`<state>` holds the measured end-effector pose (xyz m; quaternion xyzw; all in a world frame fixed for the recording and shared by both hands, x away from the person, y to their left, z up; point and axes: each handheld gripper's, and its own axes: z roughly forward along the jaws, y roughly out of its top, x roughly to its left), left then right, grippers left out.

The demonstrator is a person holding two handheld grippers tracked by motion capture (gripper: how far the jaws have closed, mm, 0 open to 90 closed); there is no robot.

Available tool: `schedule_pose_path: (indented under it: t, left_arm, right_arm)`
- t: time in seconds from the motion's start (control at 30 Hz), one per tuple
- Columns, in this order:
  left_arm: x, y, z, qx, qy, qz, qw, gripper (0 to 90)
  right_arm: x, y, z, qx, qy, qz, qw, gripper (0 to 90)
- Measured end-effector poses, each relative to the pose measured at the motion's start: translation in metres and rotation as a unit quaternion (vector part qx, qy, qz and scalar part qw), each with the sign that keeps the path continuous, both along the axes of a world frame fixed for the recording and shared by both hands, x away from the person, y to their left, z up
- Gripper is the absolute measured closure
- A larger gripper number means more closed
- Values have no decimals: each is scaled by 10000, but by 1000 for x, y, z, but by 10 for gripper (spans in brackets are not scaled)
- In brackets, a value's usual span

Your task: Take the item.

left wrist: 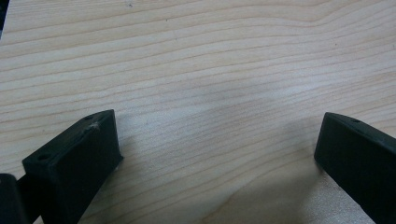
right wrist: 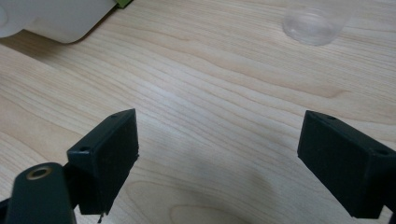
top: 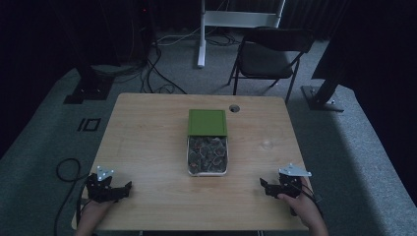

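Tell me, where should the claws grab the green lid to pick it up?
Probably by its two long side edges. The green lid lies flat on the table, its near edge touching the open box, so only the left, right and far edges are free. Come straight down from above with the jaws spread across its width.

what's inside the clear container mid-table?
The clear container holds a heap of dark, mottled pieces with some reddish bits, too small to identify. The green lid lies just behind it, at its far end, so the top is open. Anything under the heap is hidden.
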<state>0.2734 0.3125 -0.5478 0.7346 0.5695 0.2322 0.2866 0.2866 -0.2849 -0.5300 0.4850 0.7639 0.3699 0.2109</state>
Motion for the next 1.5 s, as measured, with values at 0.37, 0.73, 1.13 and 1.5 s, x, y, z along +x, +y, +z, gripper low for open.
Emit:
schedule_pose_path:
  t: [0.37, 0.73, 1.13, 1.5]
  left_arm:
    - [0, 0, 0, 0, 0, 0, 10000, 5]
    - [0, 0, 0, -3, 0, 2, 10000, 5]
    - [0, 0, 0, 0, 3, -2, 10000, 5]
    - [0, 0, 0, -14, -8, 10, 10000, 5]
  right_arm:
    - [-1, 2, 12, 63, -115, 12, 9999, 124]
    - [1, 14, 21, 57, -177, 166, 9997, 125]
    - [6, 30, 34, 123, -307, 417, 9986, 124]
    - [8, 43, 44, 304, -418, 577, 9970, 124]
